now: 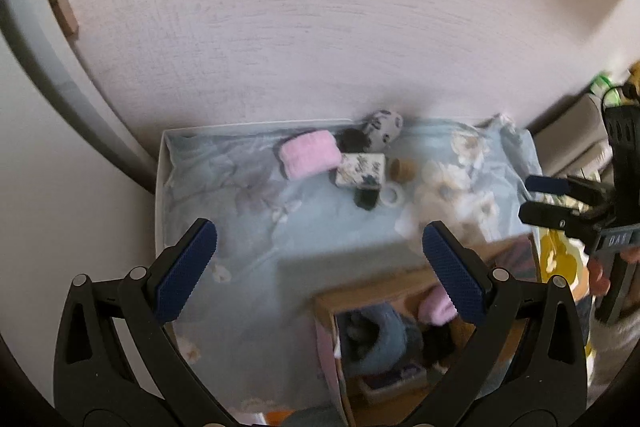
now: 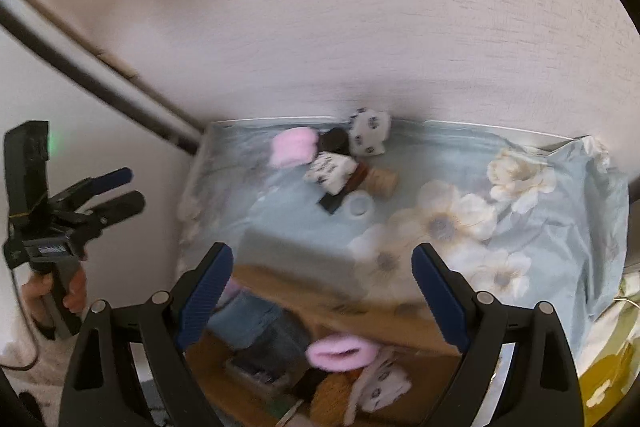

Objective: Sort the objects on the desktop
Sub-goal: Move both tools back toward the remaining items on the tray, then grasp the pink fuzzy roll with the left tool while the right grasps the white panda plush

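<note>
Hovering grippers: left gripper (image 1: 316, 267) and right gripper (image 2: 322, 287) both hang above the table with jaws spread wide, nothing between them.
Nearest: cardboard box (image 2: 280, 279) sits just under both grippers, already holding a pink roll (image 2: 340, 351), bluish cloth and other blurred items.
Surface: floral blue cloth (image 1: 248, 211) covers the table.
Remaining cluster: well ahead of both grippers, near the far wall, items lie bunched and touching.
Pink towel roll (image 1: 310, 159): left end of the cluster; likely soft, light, compressible; best pinched across its short middle.
Spotted bundles (image 2: 368, 133): white with dark print, probably socks or cloth; soft, forgiving grip.
Dark block (image 1: 366, 197): partly under a spotted bundle; looks stiff.
White ring (image 2: 358, 205): small, possibly tape; slippery to pinch, take by the rim.
Cork-like cylinder (image 2: 384, 181): light, may roll.
</note>
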